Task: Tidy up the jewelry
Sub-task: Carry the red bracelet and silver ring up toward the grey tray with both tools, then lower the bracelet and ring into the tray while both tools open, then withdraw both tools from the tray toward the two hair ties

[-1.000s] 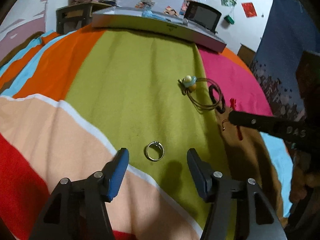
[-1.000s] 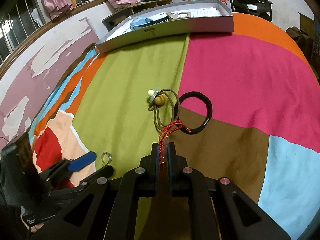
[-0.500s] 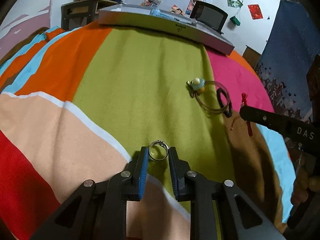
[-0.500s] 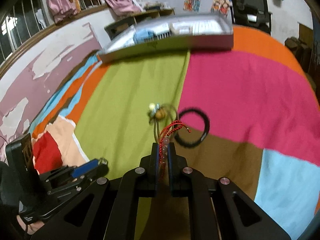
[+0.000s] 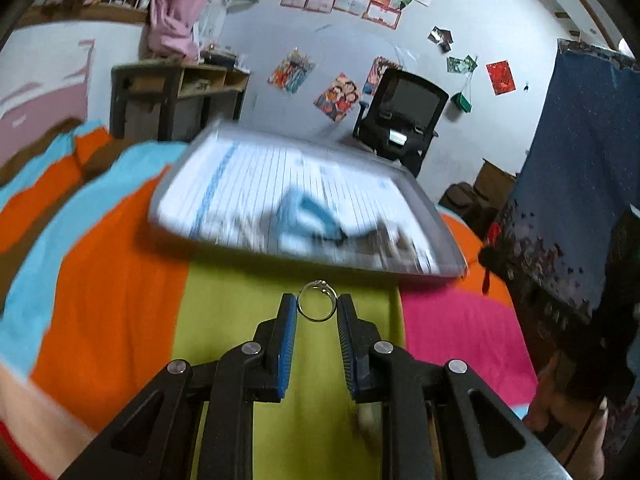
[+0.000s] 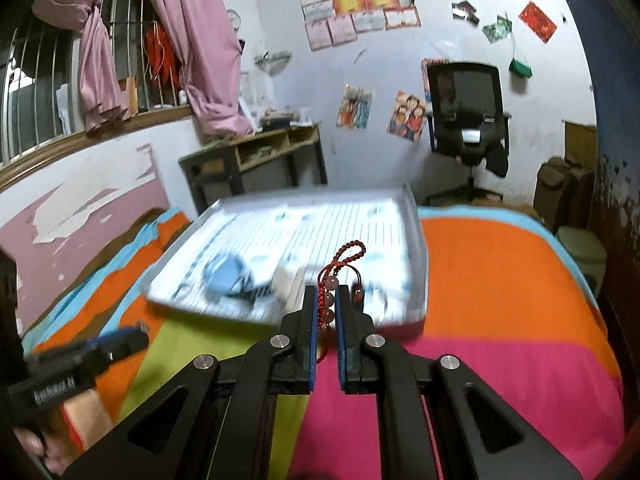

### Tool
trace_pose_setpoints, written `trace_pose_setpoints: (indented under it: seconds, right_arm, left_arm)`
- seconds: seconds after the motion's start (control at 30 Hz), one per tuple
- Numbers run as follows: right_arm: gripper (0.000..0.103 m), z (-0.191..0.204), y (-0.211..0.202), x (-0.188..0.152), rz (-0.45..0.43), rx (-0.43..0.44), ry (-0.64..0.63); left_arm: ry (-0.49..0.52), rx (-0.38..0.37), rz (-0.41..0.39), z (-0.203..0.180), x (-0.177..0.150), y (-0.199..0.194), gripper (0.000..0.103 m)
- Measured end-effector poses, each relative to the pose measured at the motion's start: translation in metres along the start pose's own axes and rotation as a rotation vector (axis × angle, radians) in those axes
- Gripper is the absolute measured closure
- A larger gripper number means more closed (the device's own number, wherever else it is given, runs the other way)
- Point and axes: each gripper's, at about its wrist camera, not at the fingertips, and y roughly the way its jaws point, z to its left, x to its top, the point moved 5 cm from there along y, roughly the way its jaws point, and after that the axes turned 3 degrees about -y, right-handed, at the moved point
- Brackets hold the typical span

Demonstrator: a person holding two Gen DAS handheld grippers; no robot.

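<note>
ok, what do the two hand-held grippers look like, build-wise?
Both look alike: black angular frames with triangular cutouts and round silver bolt heads. The left hand-held gripper has two flat fingers faced with blue ribbed pads; the right hand-held gripper has blue-edged pads too. White lettering, too blurred to read, marks the left one's side. No cables or sleeves visible.

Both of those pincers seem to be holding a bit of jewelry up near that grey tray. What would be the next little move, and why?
Probably carry both a little further forward over the tray before letting go. The left gripper pinches the ring short of its near edge; the right gripper, clamping the red beaded bracelet, looks nearer.
</note>
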Motion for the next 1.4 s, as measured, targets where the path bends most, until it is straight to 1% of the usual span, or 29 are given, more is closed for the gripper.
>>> trace_pose_setpoints:
  seconds: [0.1,0.2,0.33,0.43,0.6,0.67,0.7,0.73,0.77,0.8,0.83,0.9,0.97,1.0,1.03,1.07,1.1,1.13,1.17,1.2,1.23,1.27,1.33,1.4]
  right_arm:
    - [0.095,-0.007,0.024,0.01,-0.02,0.007,0.023]
    - [0.095,-0.007,0.046,0.007,0.002,0.008,0.023]
    - [0.095,-0.006,0.065,-0.005,0.053,-0.01,0.002]
    - [0.095,-0.005,0.069,-0.01,0.073,0.006,0.017]
    - [0.094,-0.005,0.07,-0.009,0.084,0.006,-0.004]
    - [0.093,-0.009,0.07,-0.009,0.093,0.002,-0.005]
    - [0.09,-0.009,0.069,-0.01,0.098,-0.002,-0.007]
    - [0.085,-0.01,0.068,-0.01,0.1,-0.003,-0.007]
    - [0.082,-0.012,0.066,-0.01,0.099,-0.004,-0.005]
    - [0.076,-0.013,0.063,-0.009,0.096,-0.007,0.0]
    - [0.071,-0.014,0.061,-0.008,0.094,-0.007,0.001]
    - [0.07,-0.015,0.053,-0.006,0.087,-0.012,0.004]
    - [0.07,-0.016,0.041,-0.005,0.076,-0.019,0.008]
    - [0.065,-0.016,0.034,-0.004,0.064,-0.021,0.012]
    - [0.057,-0.016,0.027,-0.002,0.051,-0.024,0.017]
    - [0.053,-0.016,0.017,-0.001,0.031,-0.029,0.023]
    - [0.048,-0.015,0.005,0.001,0.01,-0.03,0.024]
    - [0.044,-0.014,-0.004,0.003,-0.005,-0.028,0.021]
    - [0.041,-0.011,-0.016,0.004,-0.021,-0.024,0.012]
    - [0.035,-0.008,-0.027,0.005,-0.035,-0.02,0.0]
    - [0.028,-0.004,-0.04,0.006,-0.056,-0.019,-0.01]
    - [0.024,-0.001,-0.051,0.007,-0.075,-0.017,-0.014]
    - [0.008,0.007,-0.079,0.007,-0.128,-0.014,-0.01]
    - [0.005,0.016,-0.103,0.004,-0.163,-0.007,-0.009]
  left_arm:
    - [0.002,0.016,-0.004,0.005,0.028,0.028,0.083]
    - [0.006,0.015,0.017,0.005,0.038,0.053,0.083]
    - [0.054,-0.017,0.048,-0.008,0.034,0.075,0.083]
    - [0.044,-0.024,0.079,-0.01,0.026,0.086,0.083]
    - [0.046,-0.027,0.092,-0.011,0.023,0.088,0.083]
    - [0.047,-0.014,0.092,-0.01,0.023,0.086,0.08]
    - [0.046,-0.011,0.087,-0.01,0.022,0.084,0.071]
    - [0.045,-0.012,0.078,-0.01,0.024,0.082,0.057]
    - [0.042,-0.012,0.062,-0.01,0.024,0.079,0.048]
    - [0.035,-0.006,0.041,-0.01,0.025,0.074,0.035]
    - [0.028,-0.004,0.026,-0.01,0.024,0.069,0.033]
    - [0.021,-0.004,0.023,-0.01,0.024,0.064,0.033]
    - [0.022,0.017,0.015,-0.009,0.024,0.055,0.032]
    - [0.022,0.028,0.005,-0.009,0.024,0.048,0.027]
    - [0.019,0.034,-0.008,-0.008,0.025,0.042,0.022]
    - [0.014,0.04,-0.025,-0.006,0.026,0.034,0.021]
    - [0.01,0.046,-0.049,-0.006,0.026,0.022,0.016]
    - [0.007,0.054,-0.068,-0.005,0.026,0.012,0.008]
    - [0.005,0.065,-0.088,-0.004,0.026,0.003,0.005]
    - [0.007,0.082,-0.125,-0.004,0.026,-0.013,0.002]
    - [0.012,0.093,-0.15,-0.003,0.026,-0.025,0.001]
    - [0.018,0.102,-0.166,-0.003,0.025,-0.034,0.001]
    - [0.039,0.123,-0.197,-0.003,0.021,-0.058,0.0]
    - [0.059,0.138,-0.22,-0.004,0.017,-0.079,0.0]
